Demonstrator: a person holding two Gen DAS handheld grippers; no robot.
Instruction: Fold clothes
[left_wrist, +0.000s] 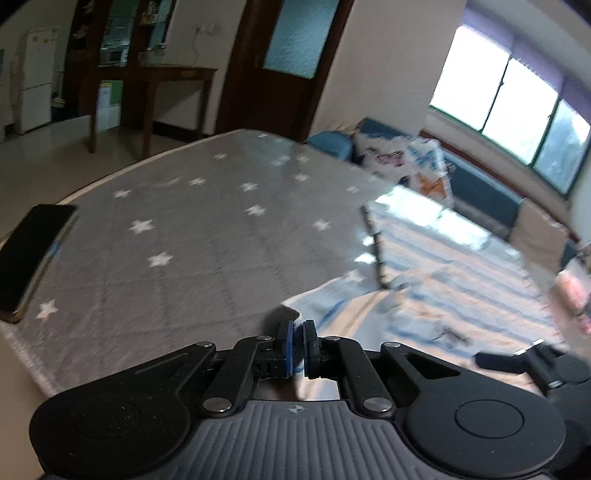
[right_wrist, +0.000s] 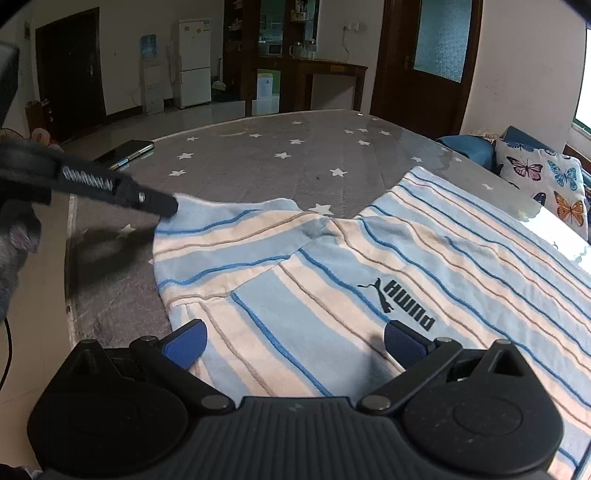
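Now, left to right: phone (right_wrist: 125, 150) at the tabletop (right_wrist: 258, 162) edge, clear of the work. Your left hand-held gripper (left_wrist: 298, 341) is pinching the sleeve tip of the striped shirt (right_wrist: 424, 258), which lies flat at the right. Your right hand-held gripper (right_wrist: 295, 345) hovers spread over the shoulder. Carry the sleeve inward low and taut; pin the shoulder first.

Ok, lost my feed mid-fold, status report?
Left gripper shut on striped shirt sleeve tip. Right gripper open over shirt body. Phone on mat, clear of shirt.
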